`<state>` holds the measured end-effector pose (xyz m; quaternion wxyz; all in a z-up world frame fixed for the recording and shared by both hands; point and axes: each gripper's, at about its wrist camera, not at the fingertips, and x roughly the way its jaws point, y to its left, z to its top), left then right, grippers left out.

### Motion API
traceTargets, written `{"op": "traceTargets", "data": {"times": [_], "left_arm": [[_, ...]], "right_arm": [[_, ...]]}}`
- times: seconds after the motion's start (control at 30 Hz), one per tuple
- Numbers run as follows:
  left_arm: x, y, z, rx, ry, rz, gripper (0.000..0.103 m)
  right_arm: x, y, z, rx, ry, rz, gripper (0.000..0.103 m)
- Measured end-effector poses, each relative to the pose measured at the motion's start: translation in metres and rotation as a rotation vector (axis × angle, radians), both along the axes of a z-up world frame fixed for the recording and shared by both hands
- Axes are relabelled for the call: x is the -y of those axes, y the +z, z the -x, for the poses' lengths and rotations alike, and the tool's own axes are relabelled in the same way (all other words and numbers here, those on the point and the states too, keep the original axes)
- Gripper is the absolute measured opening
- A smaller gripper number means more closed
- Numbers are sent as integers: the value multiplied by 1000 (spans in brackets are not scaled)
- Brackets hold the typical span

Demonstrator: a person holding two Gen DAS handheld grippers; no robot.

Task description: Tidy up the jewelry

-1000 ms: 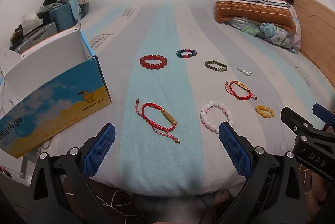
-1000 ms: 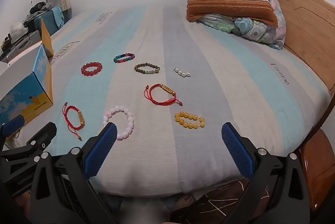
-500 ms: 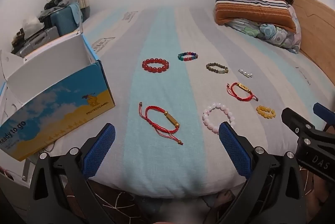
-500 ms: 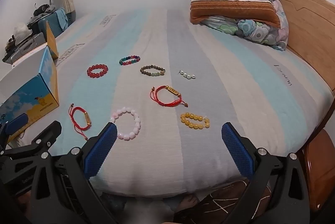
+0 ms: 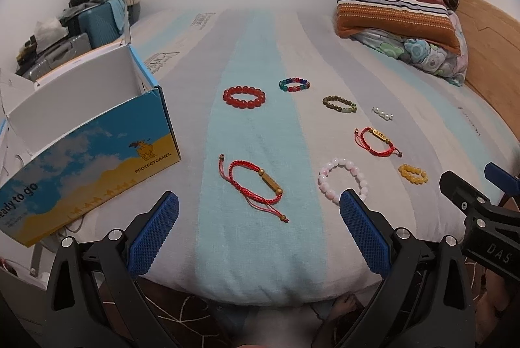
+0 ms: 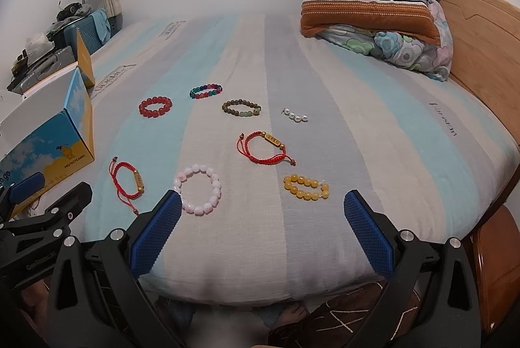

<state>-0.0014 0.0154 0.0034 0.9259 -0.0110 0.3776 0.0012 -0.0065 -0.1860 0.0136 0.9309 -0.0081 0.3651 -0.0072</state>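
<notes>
Several bracelets lie spread on the striped bedspread. A red cord bracelet with a gold tube (image 5: 255, 185) lies just ahead of my left gripper (image 5: 258, 211), which is open and empty. A pink bead bracelet (image 6: 199, 192) and a yellow bead bracelet (image 6: 306, 186) lie in front of my open, empty right gripper (image 6: 261, 211). Farther off are a second red cord bracelet (image 6: 265, 148), a red bead bracelet (image 5: 243, 96), a multicolour one (image 5: 294, 84), an olive one (image 5: 339, 104) and a short pearl strand (image 5: 383, 114). An open blue-and-yellow box (image 5: 87, 149) stands at the left.
Pillows and a folded quilt (image 6: 373, 10) are stacked at the far right by the wooden headboard (image 6: 481, 32). A suitcase and clutter (image 5: 81, 19) stand beyond the box. The bed's near edge (image 5: 260, 292) lies just below both grippers, with patterned floor under it.
Both grippers have drawn back and up a little from the bed, so the bracelets sit slightly farther away. Nothing on the bed has moved and both grippers stay open.
</notes>
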Motion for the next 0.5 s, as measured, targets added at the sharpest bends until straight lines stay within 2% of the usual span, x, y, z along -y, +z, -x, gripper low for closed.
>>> {"op": "traceTargets", "data": {"times": [0.5], "left_arm": [[6,0,3,9,-5,-18,97]], "right_arm": [[-5,-2,0,-1,13,3,96]]}}
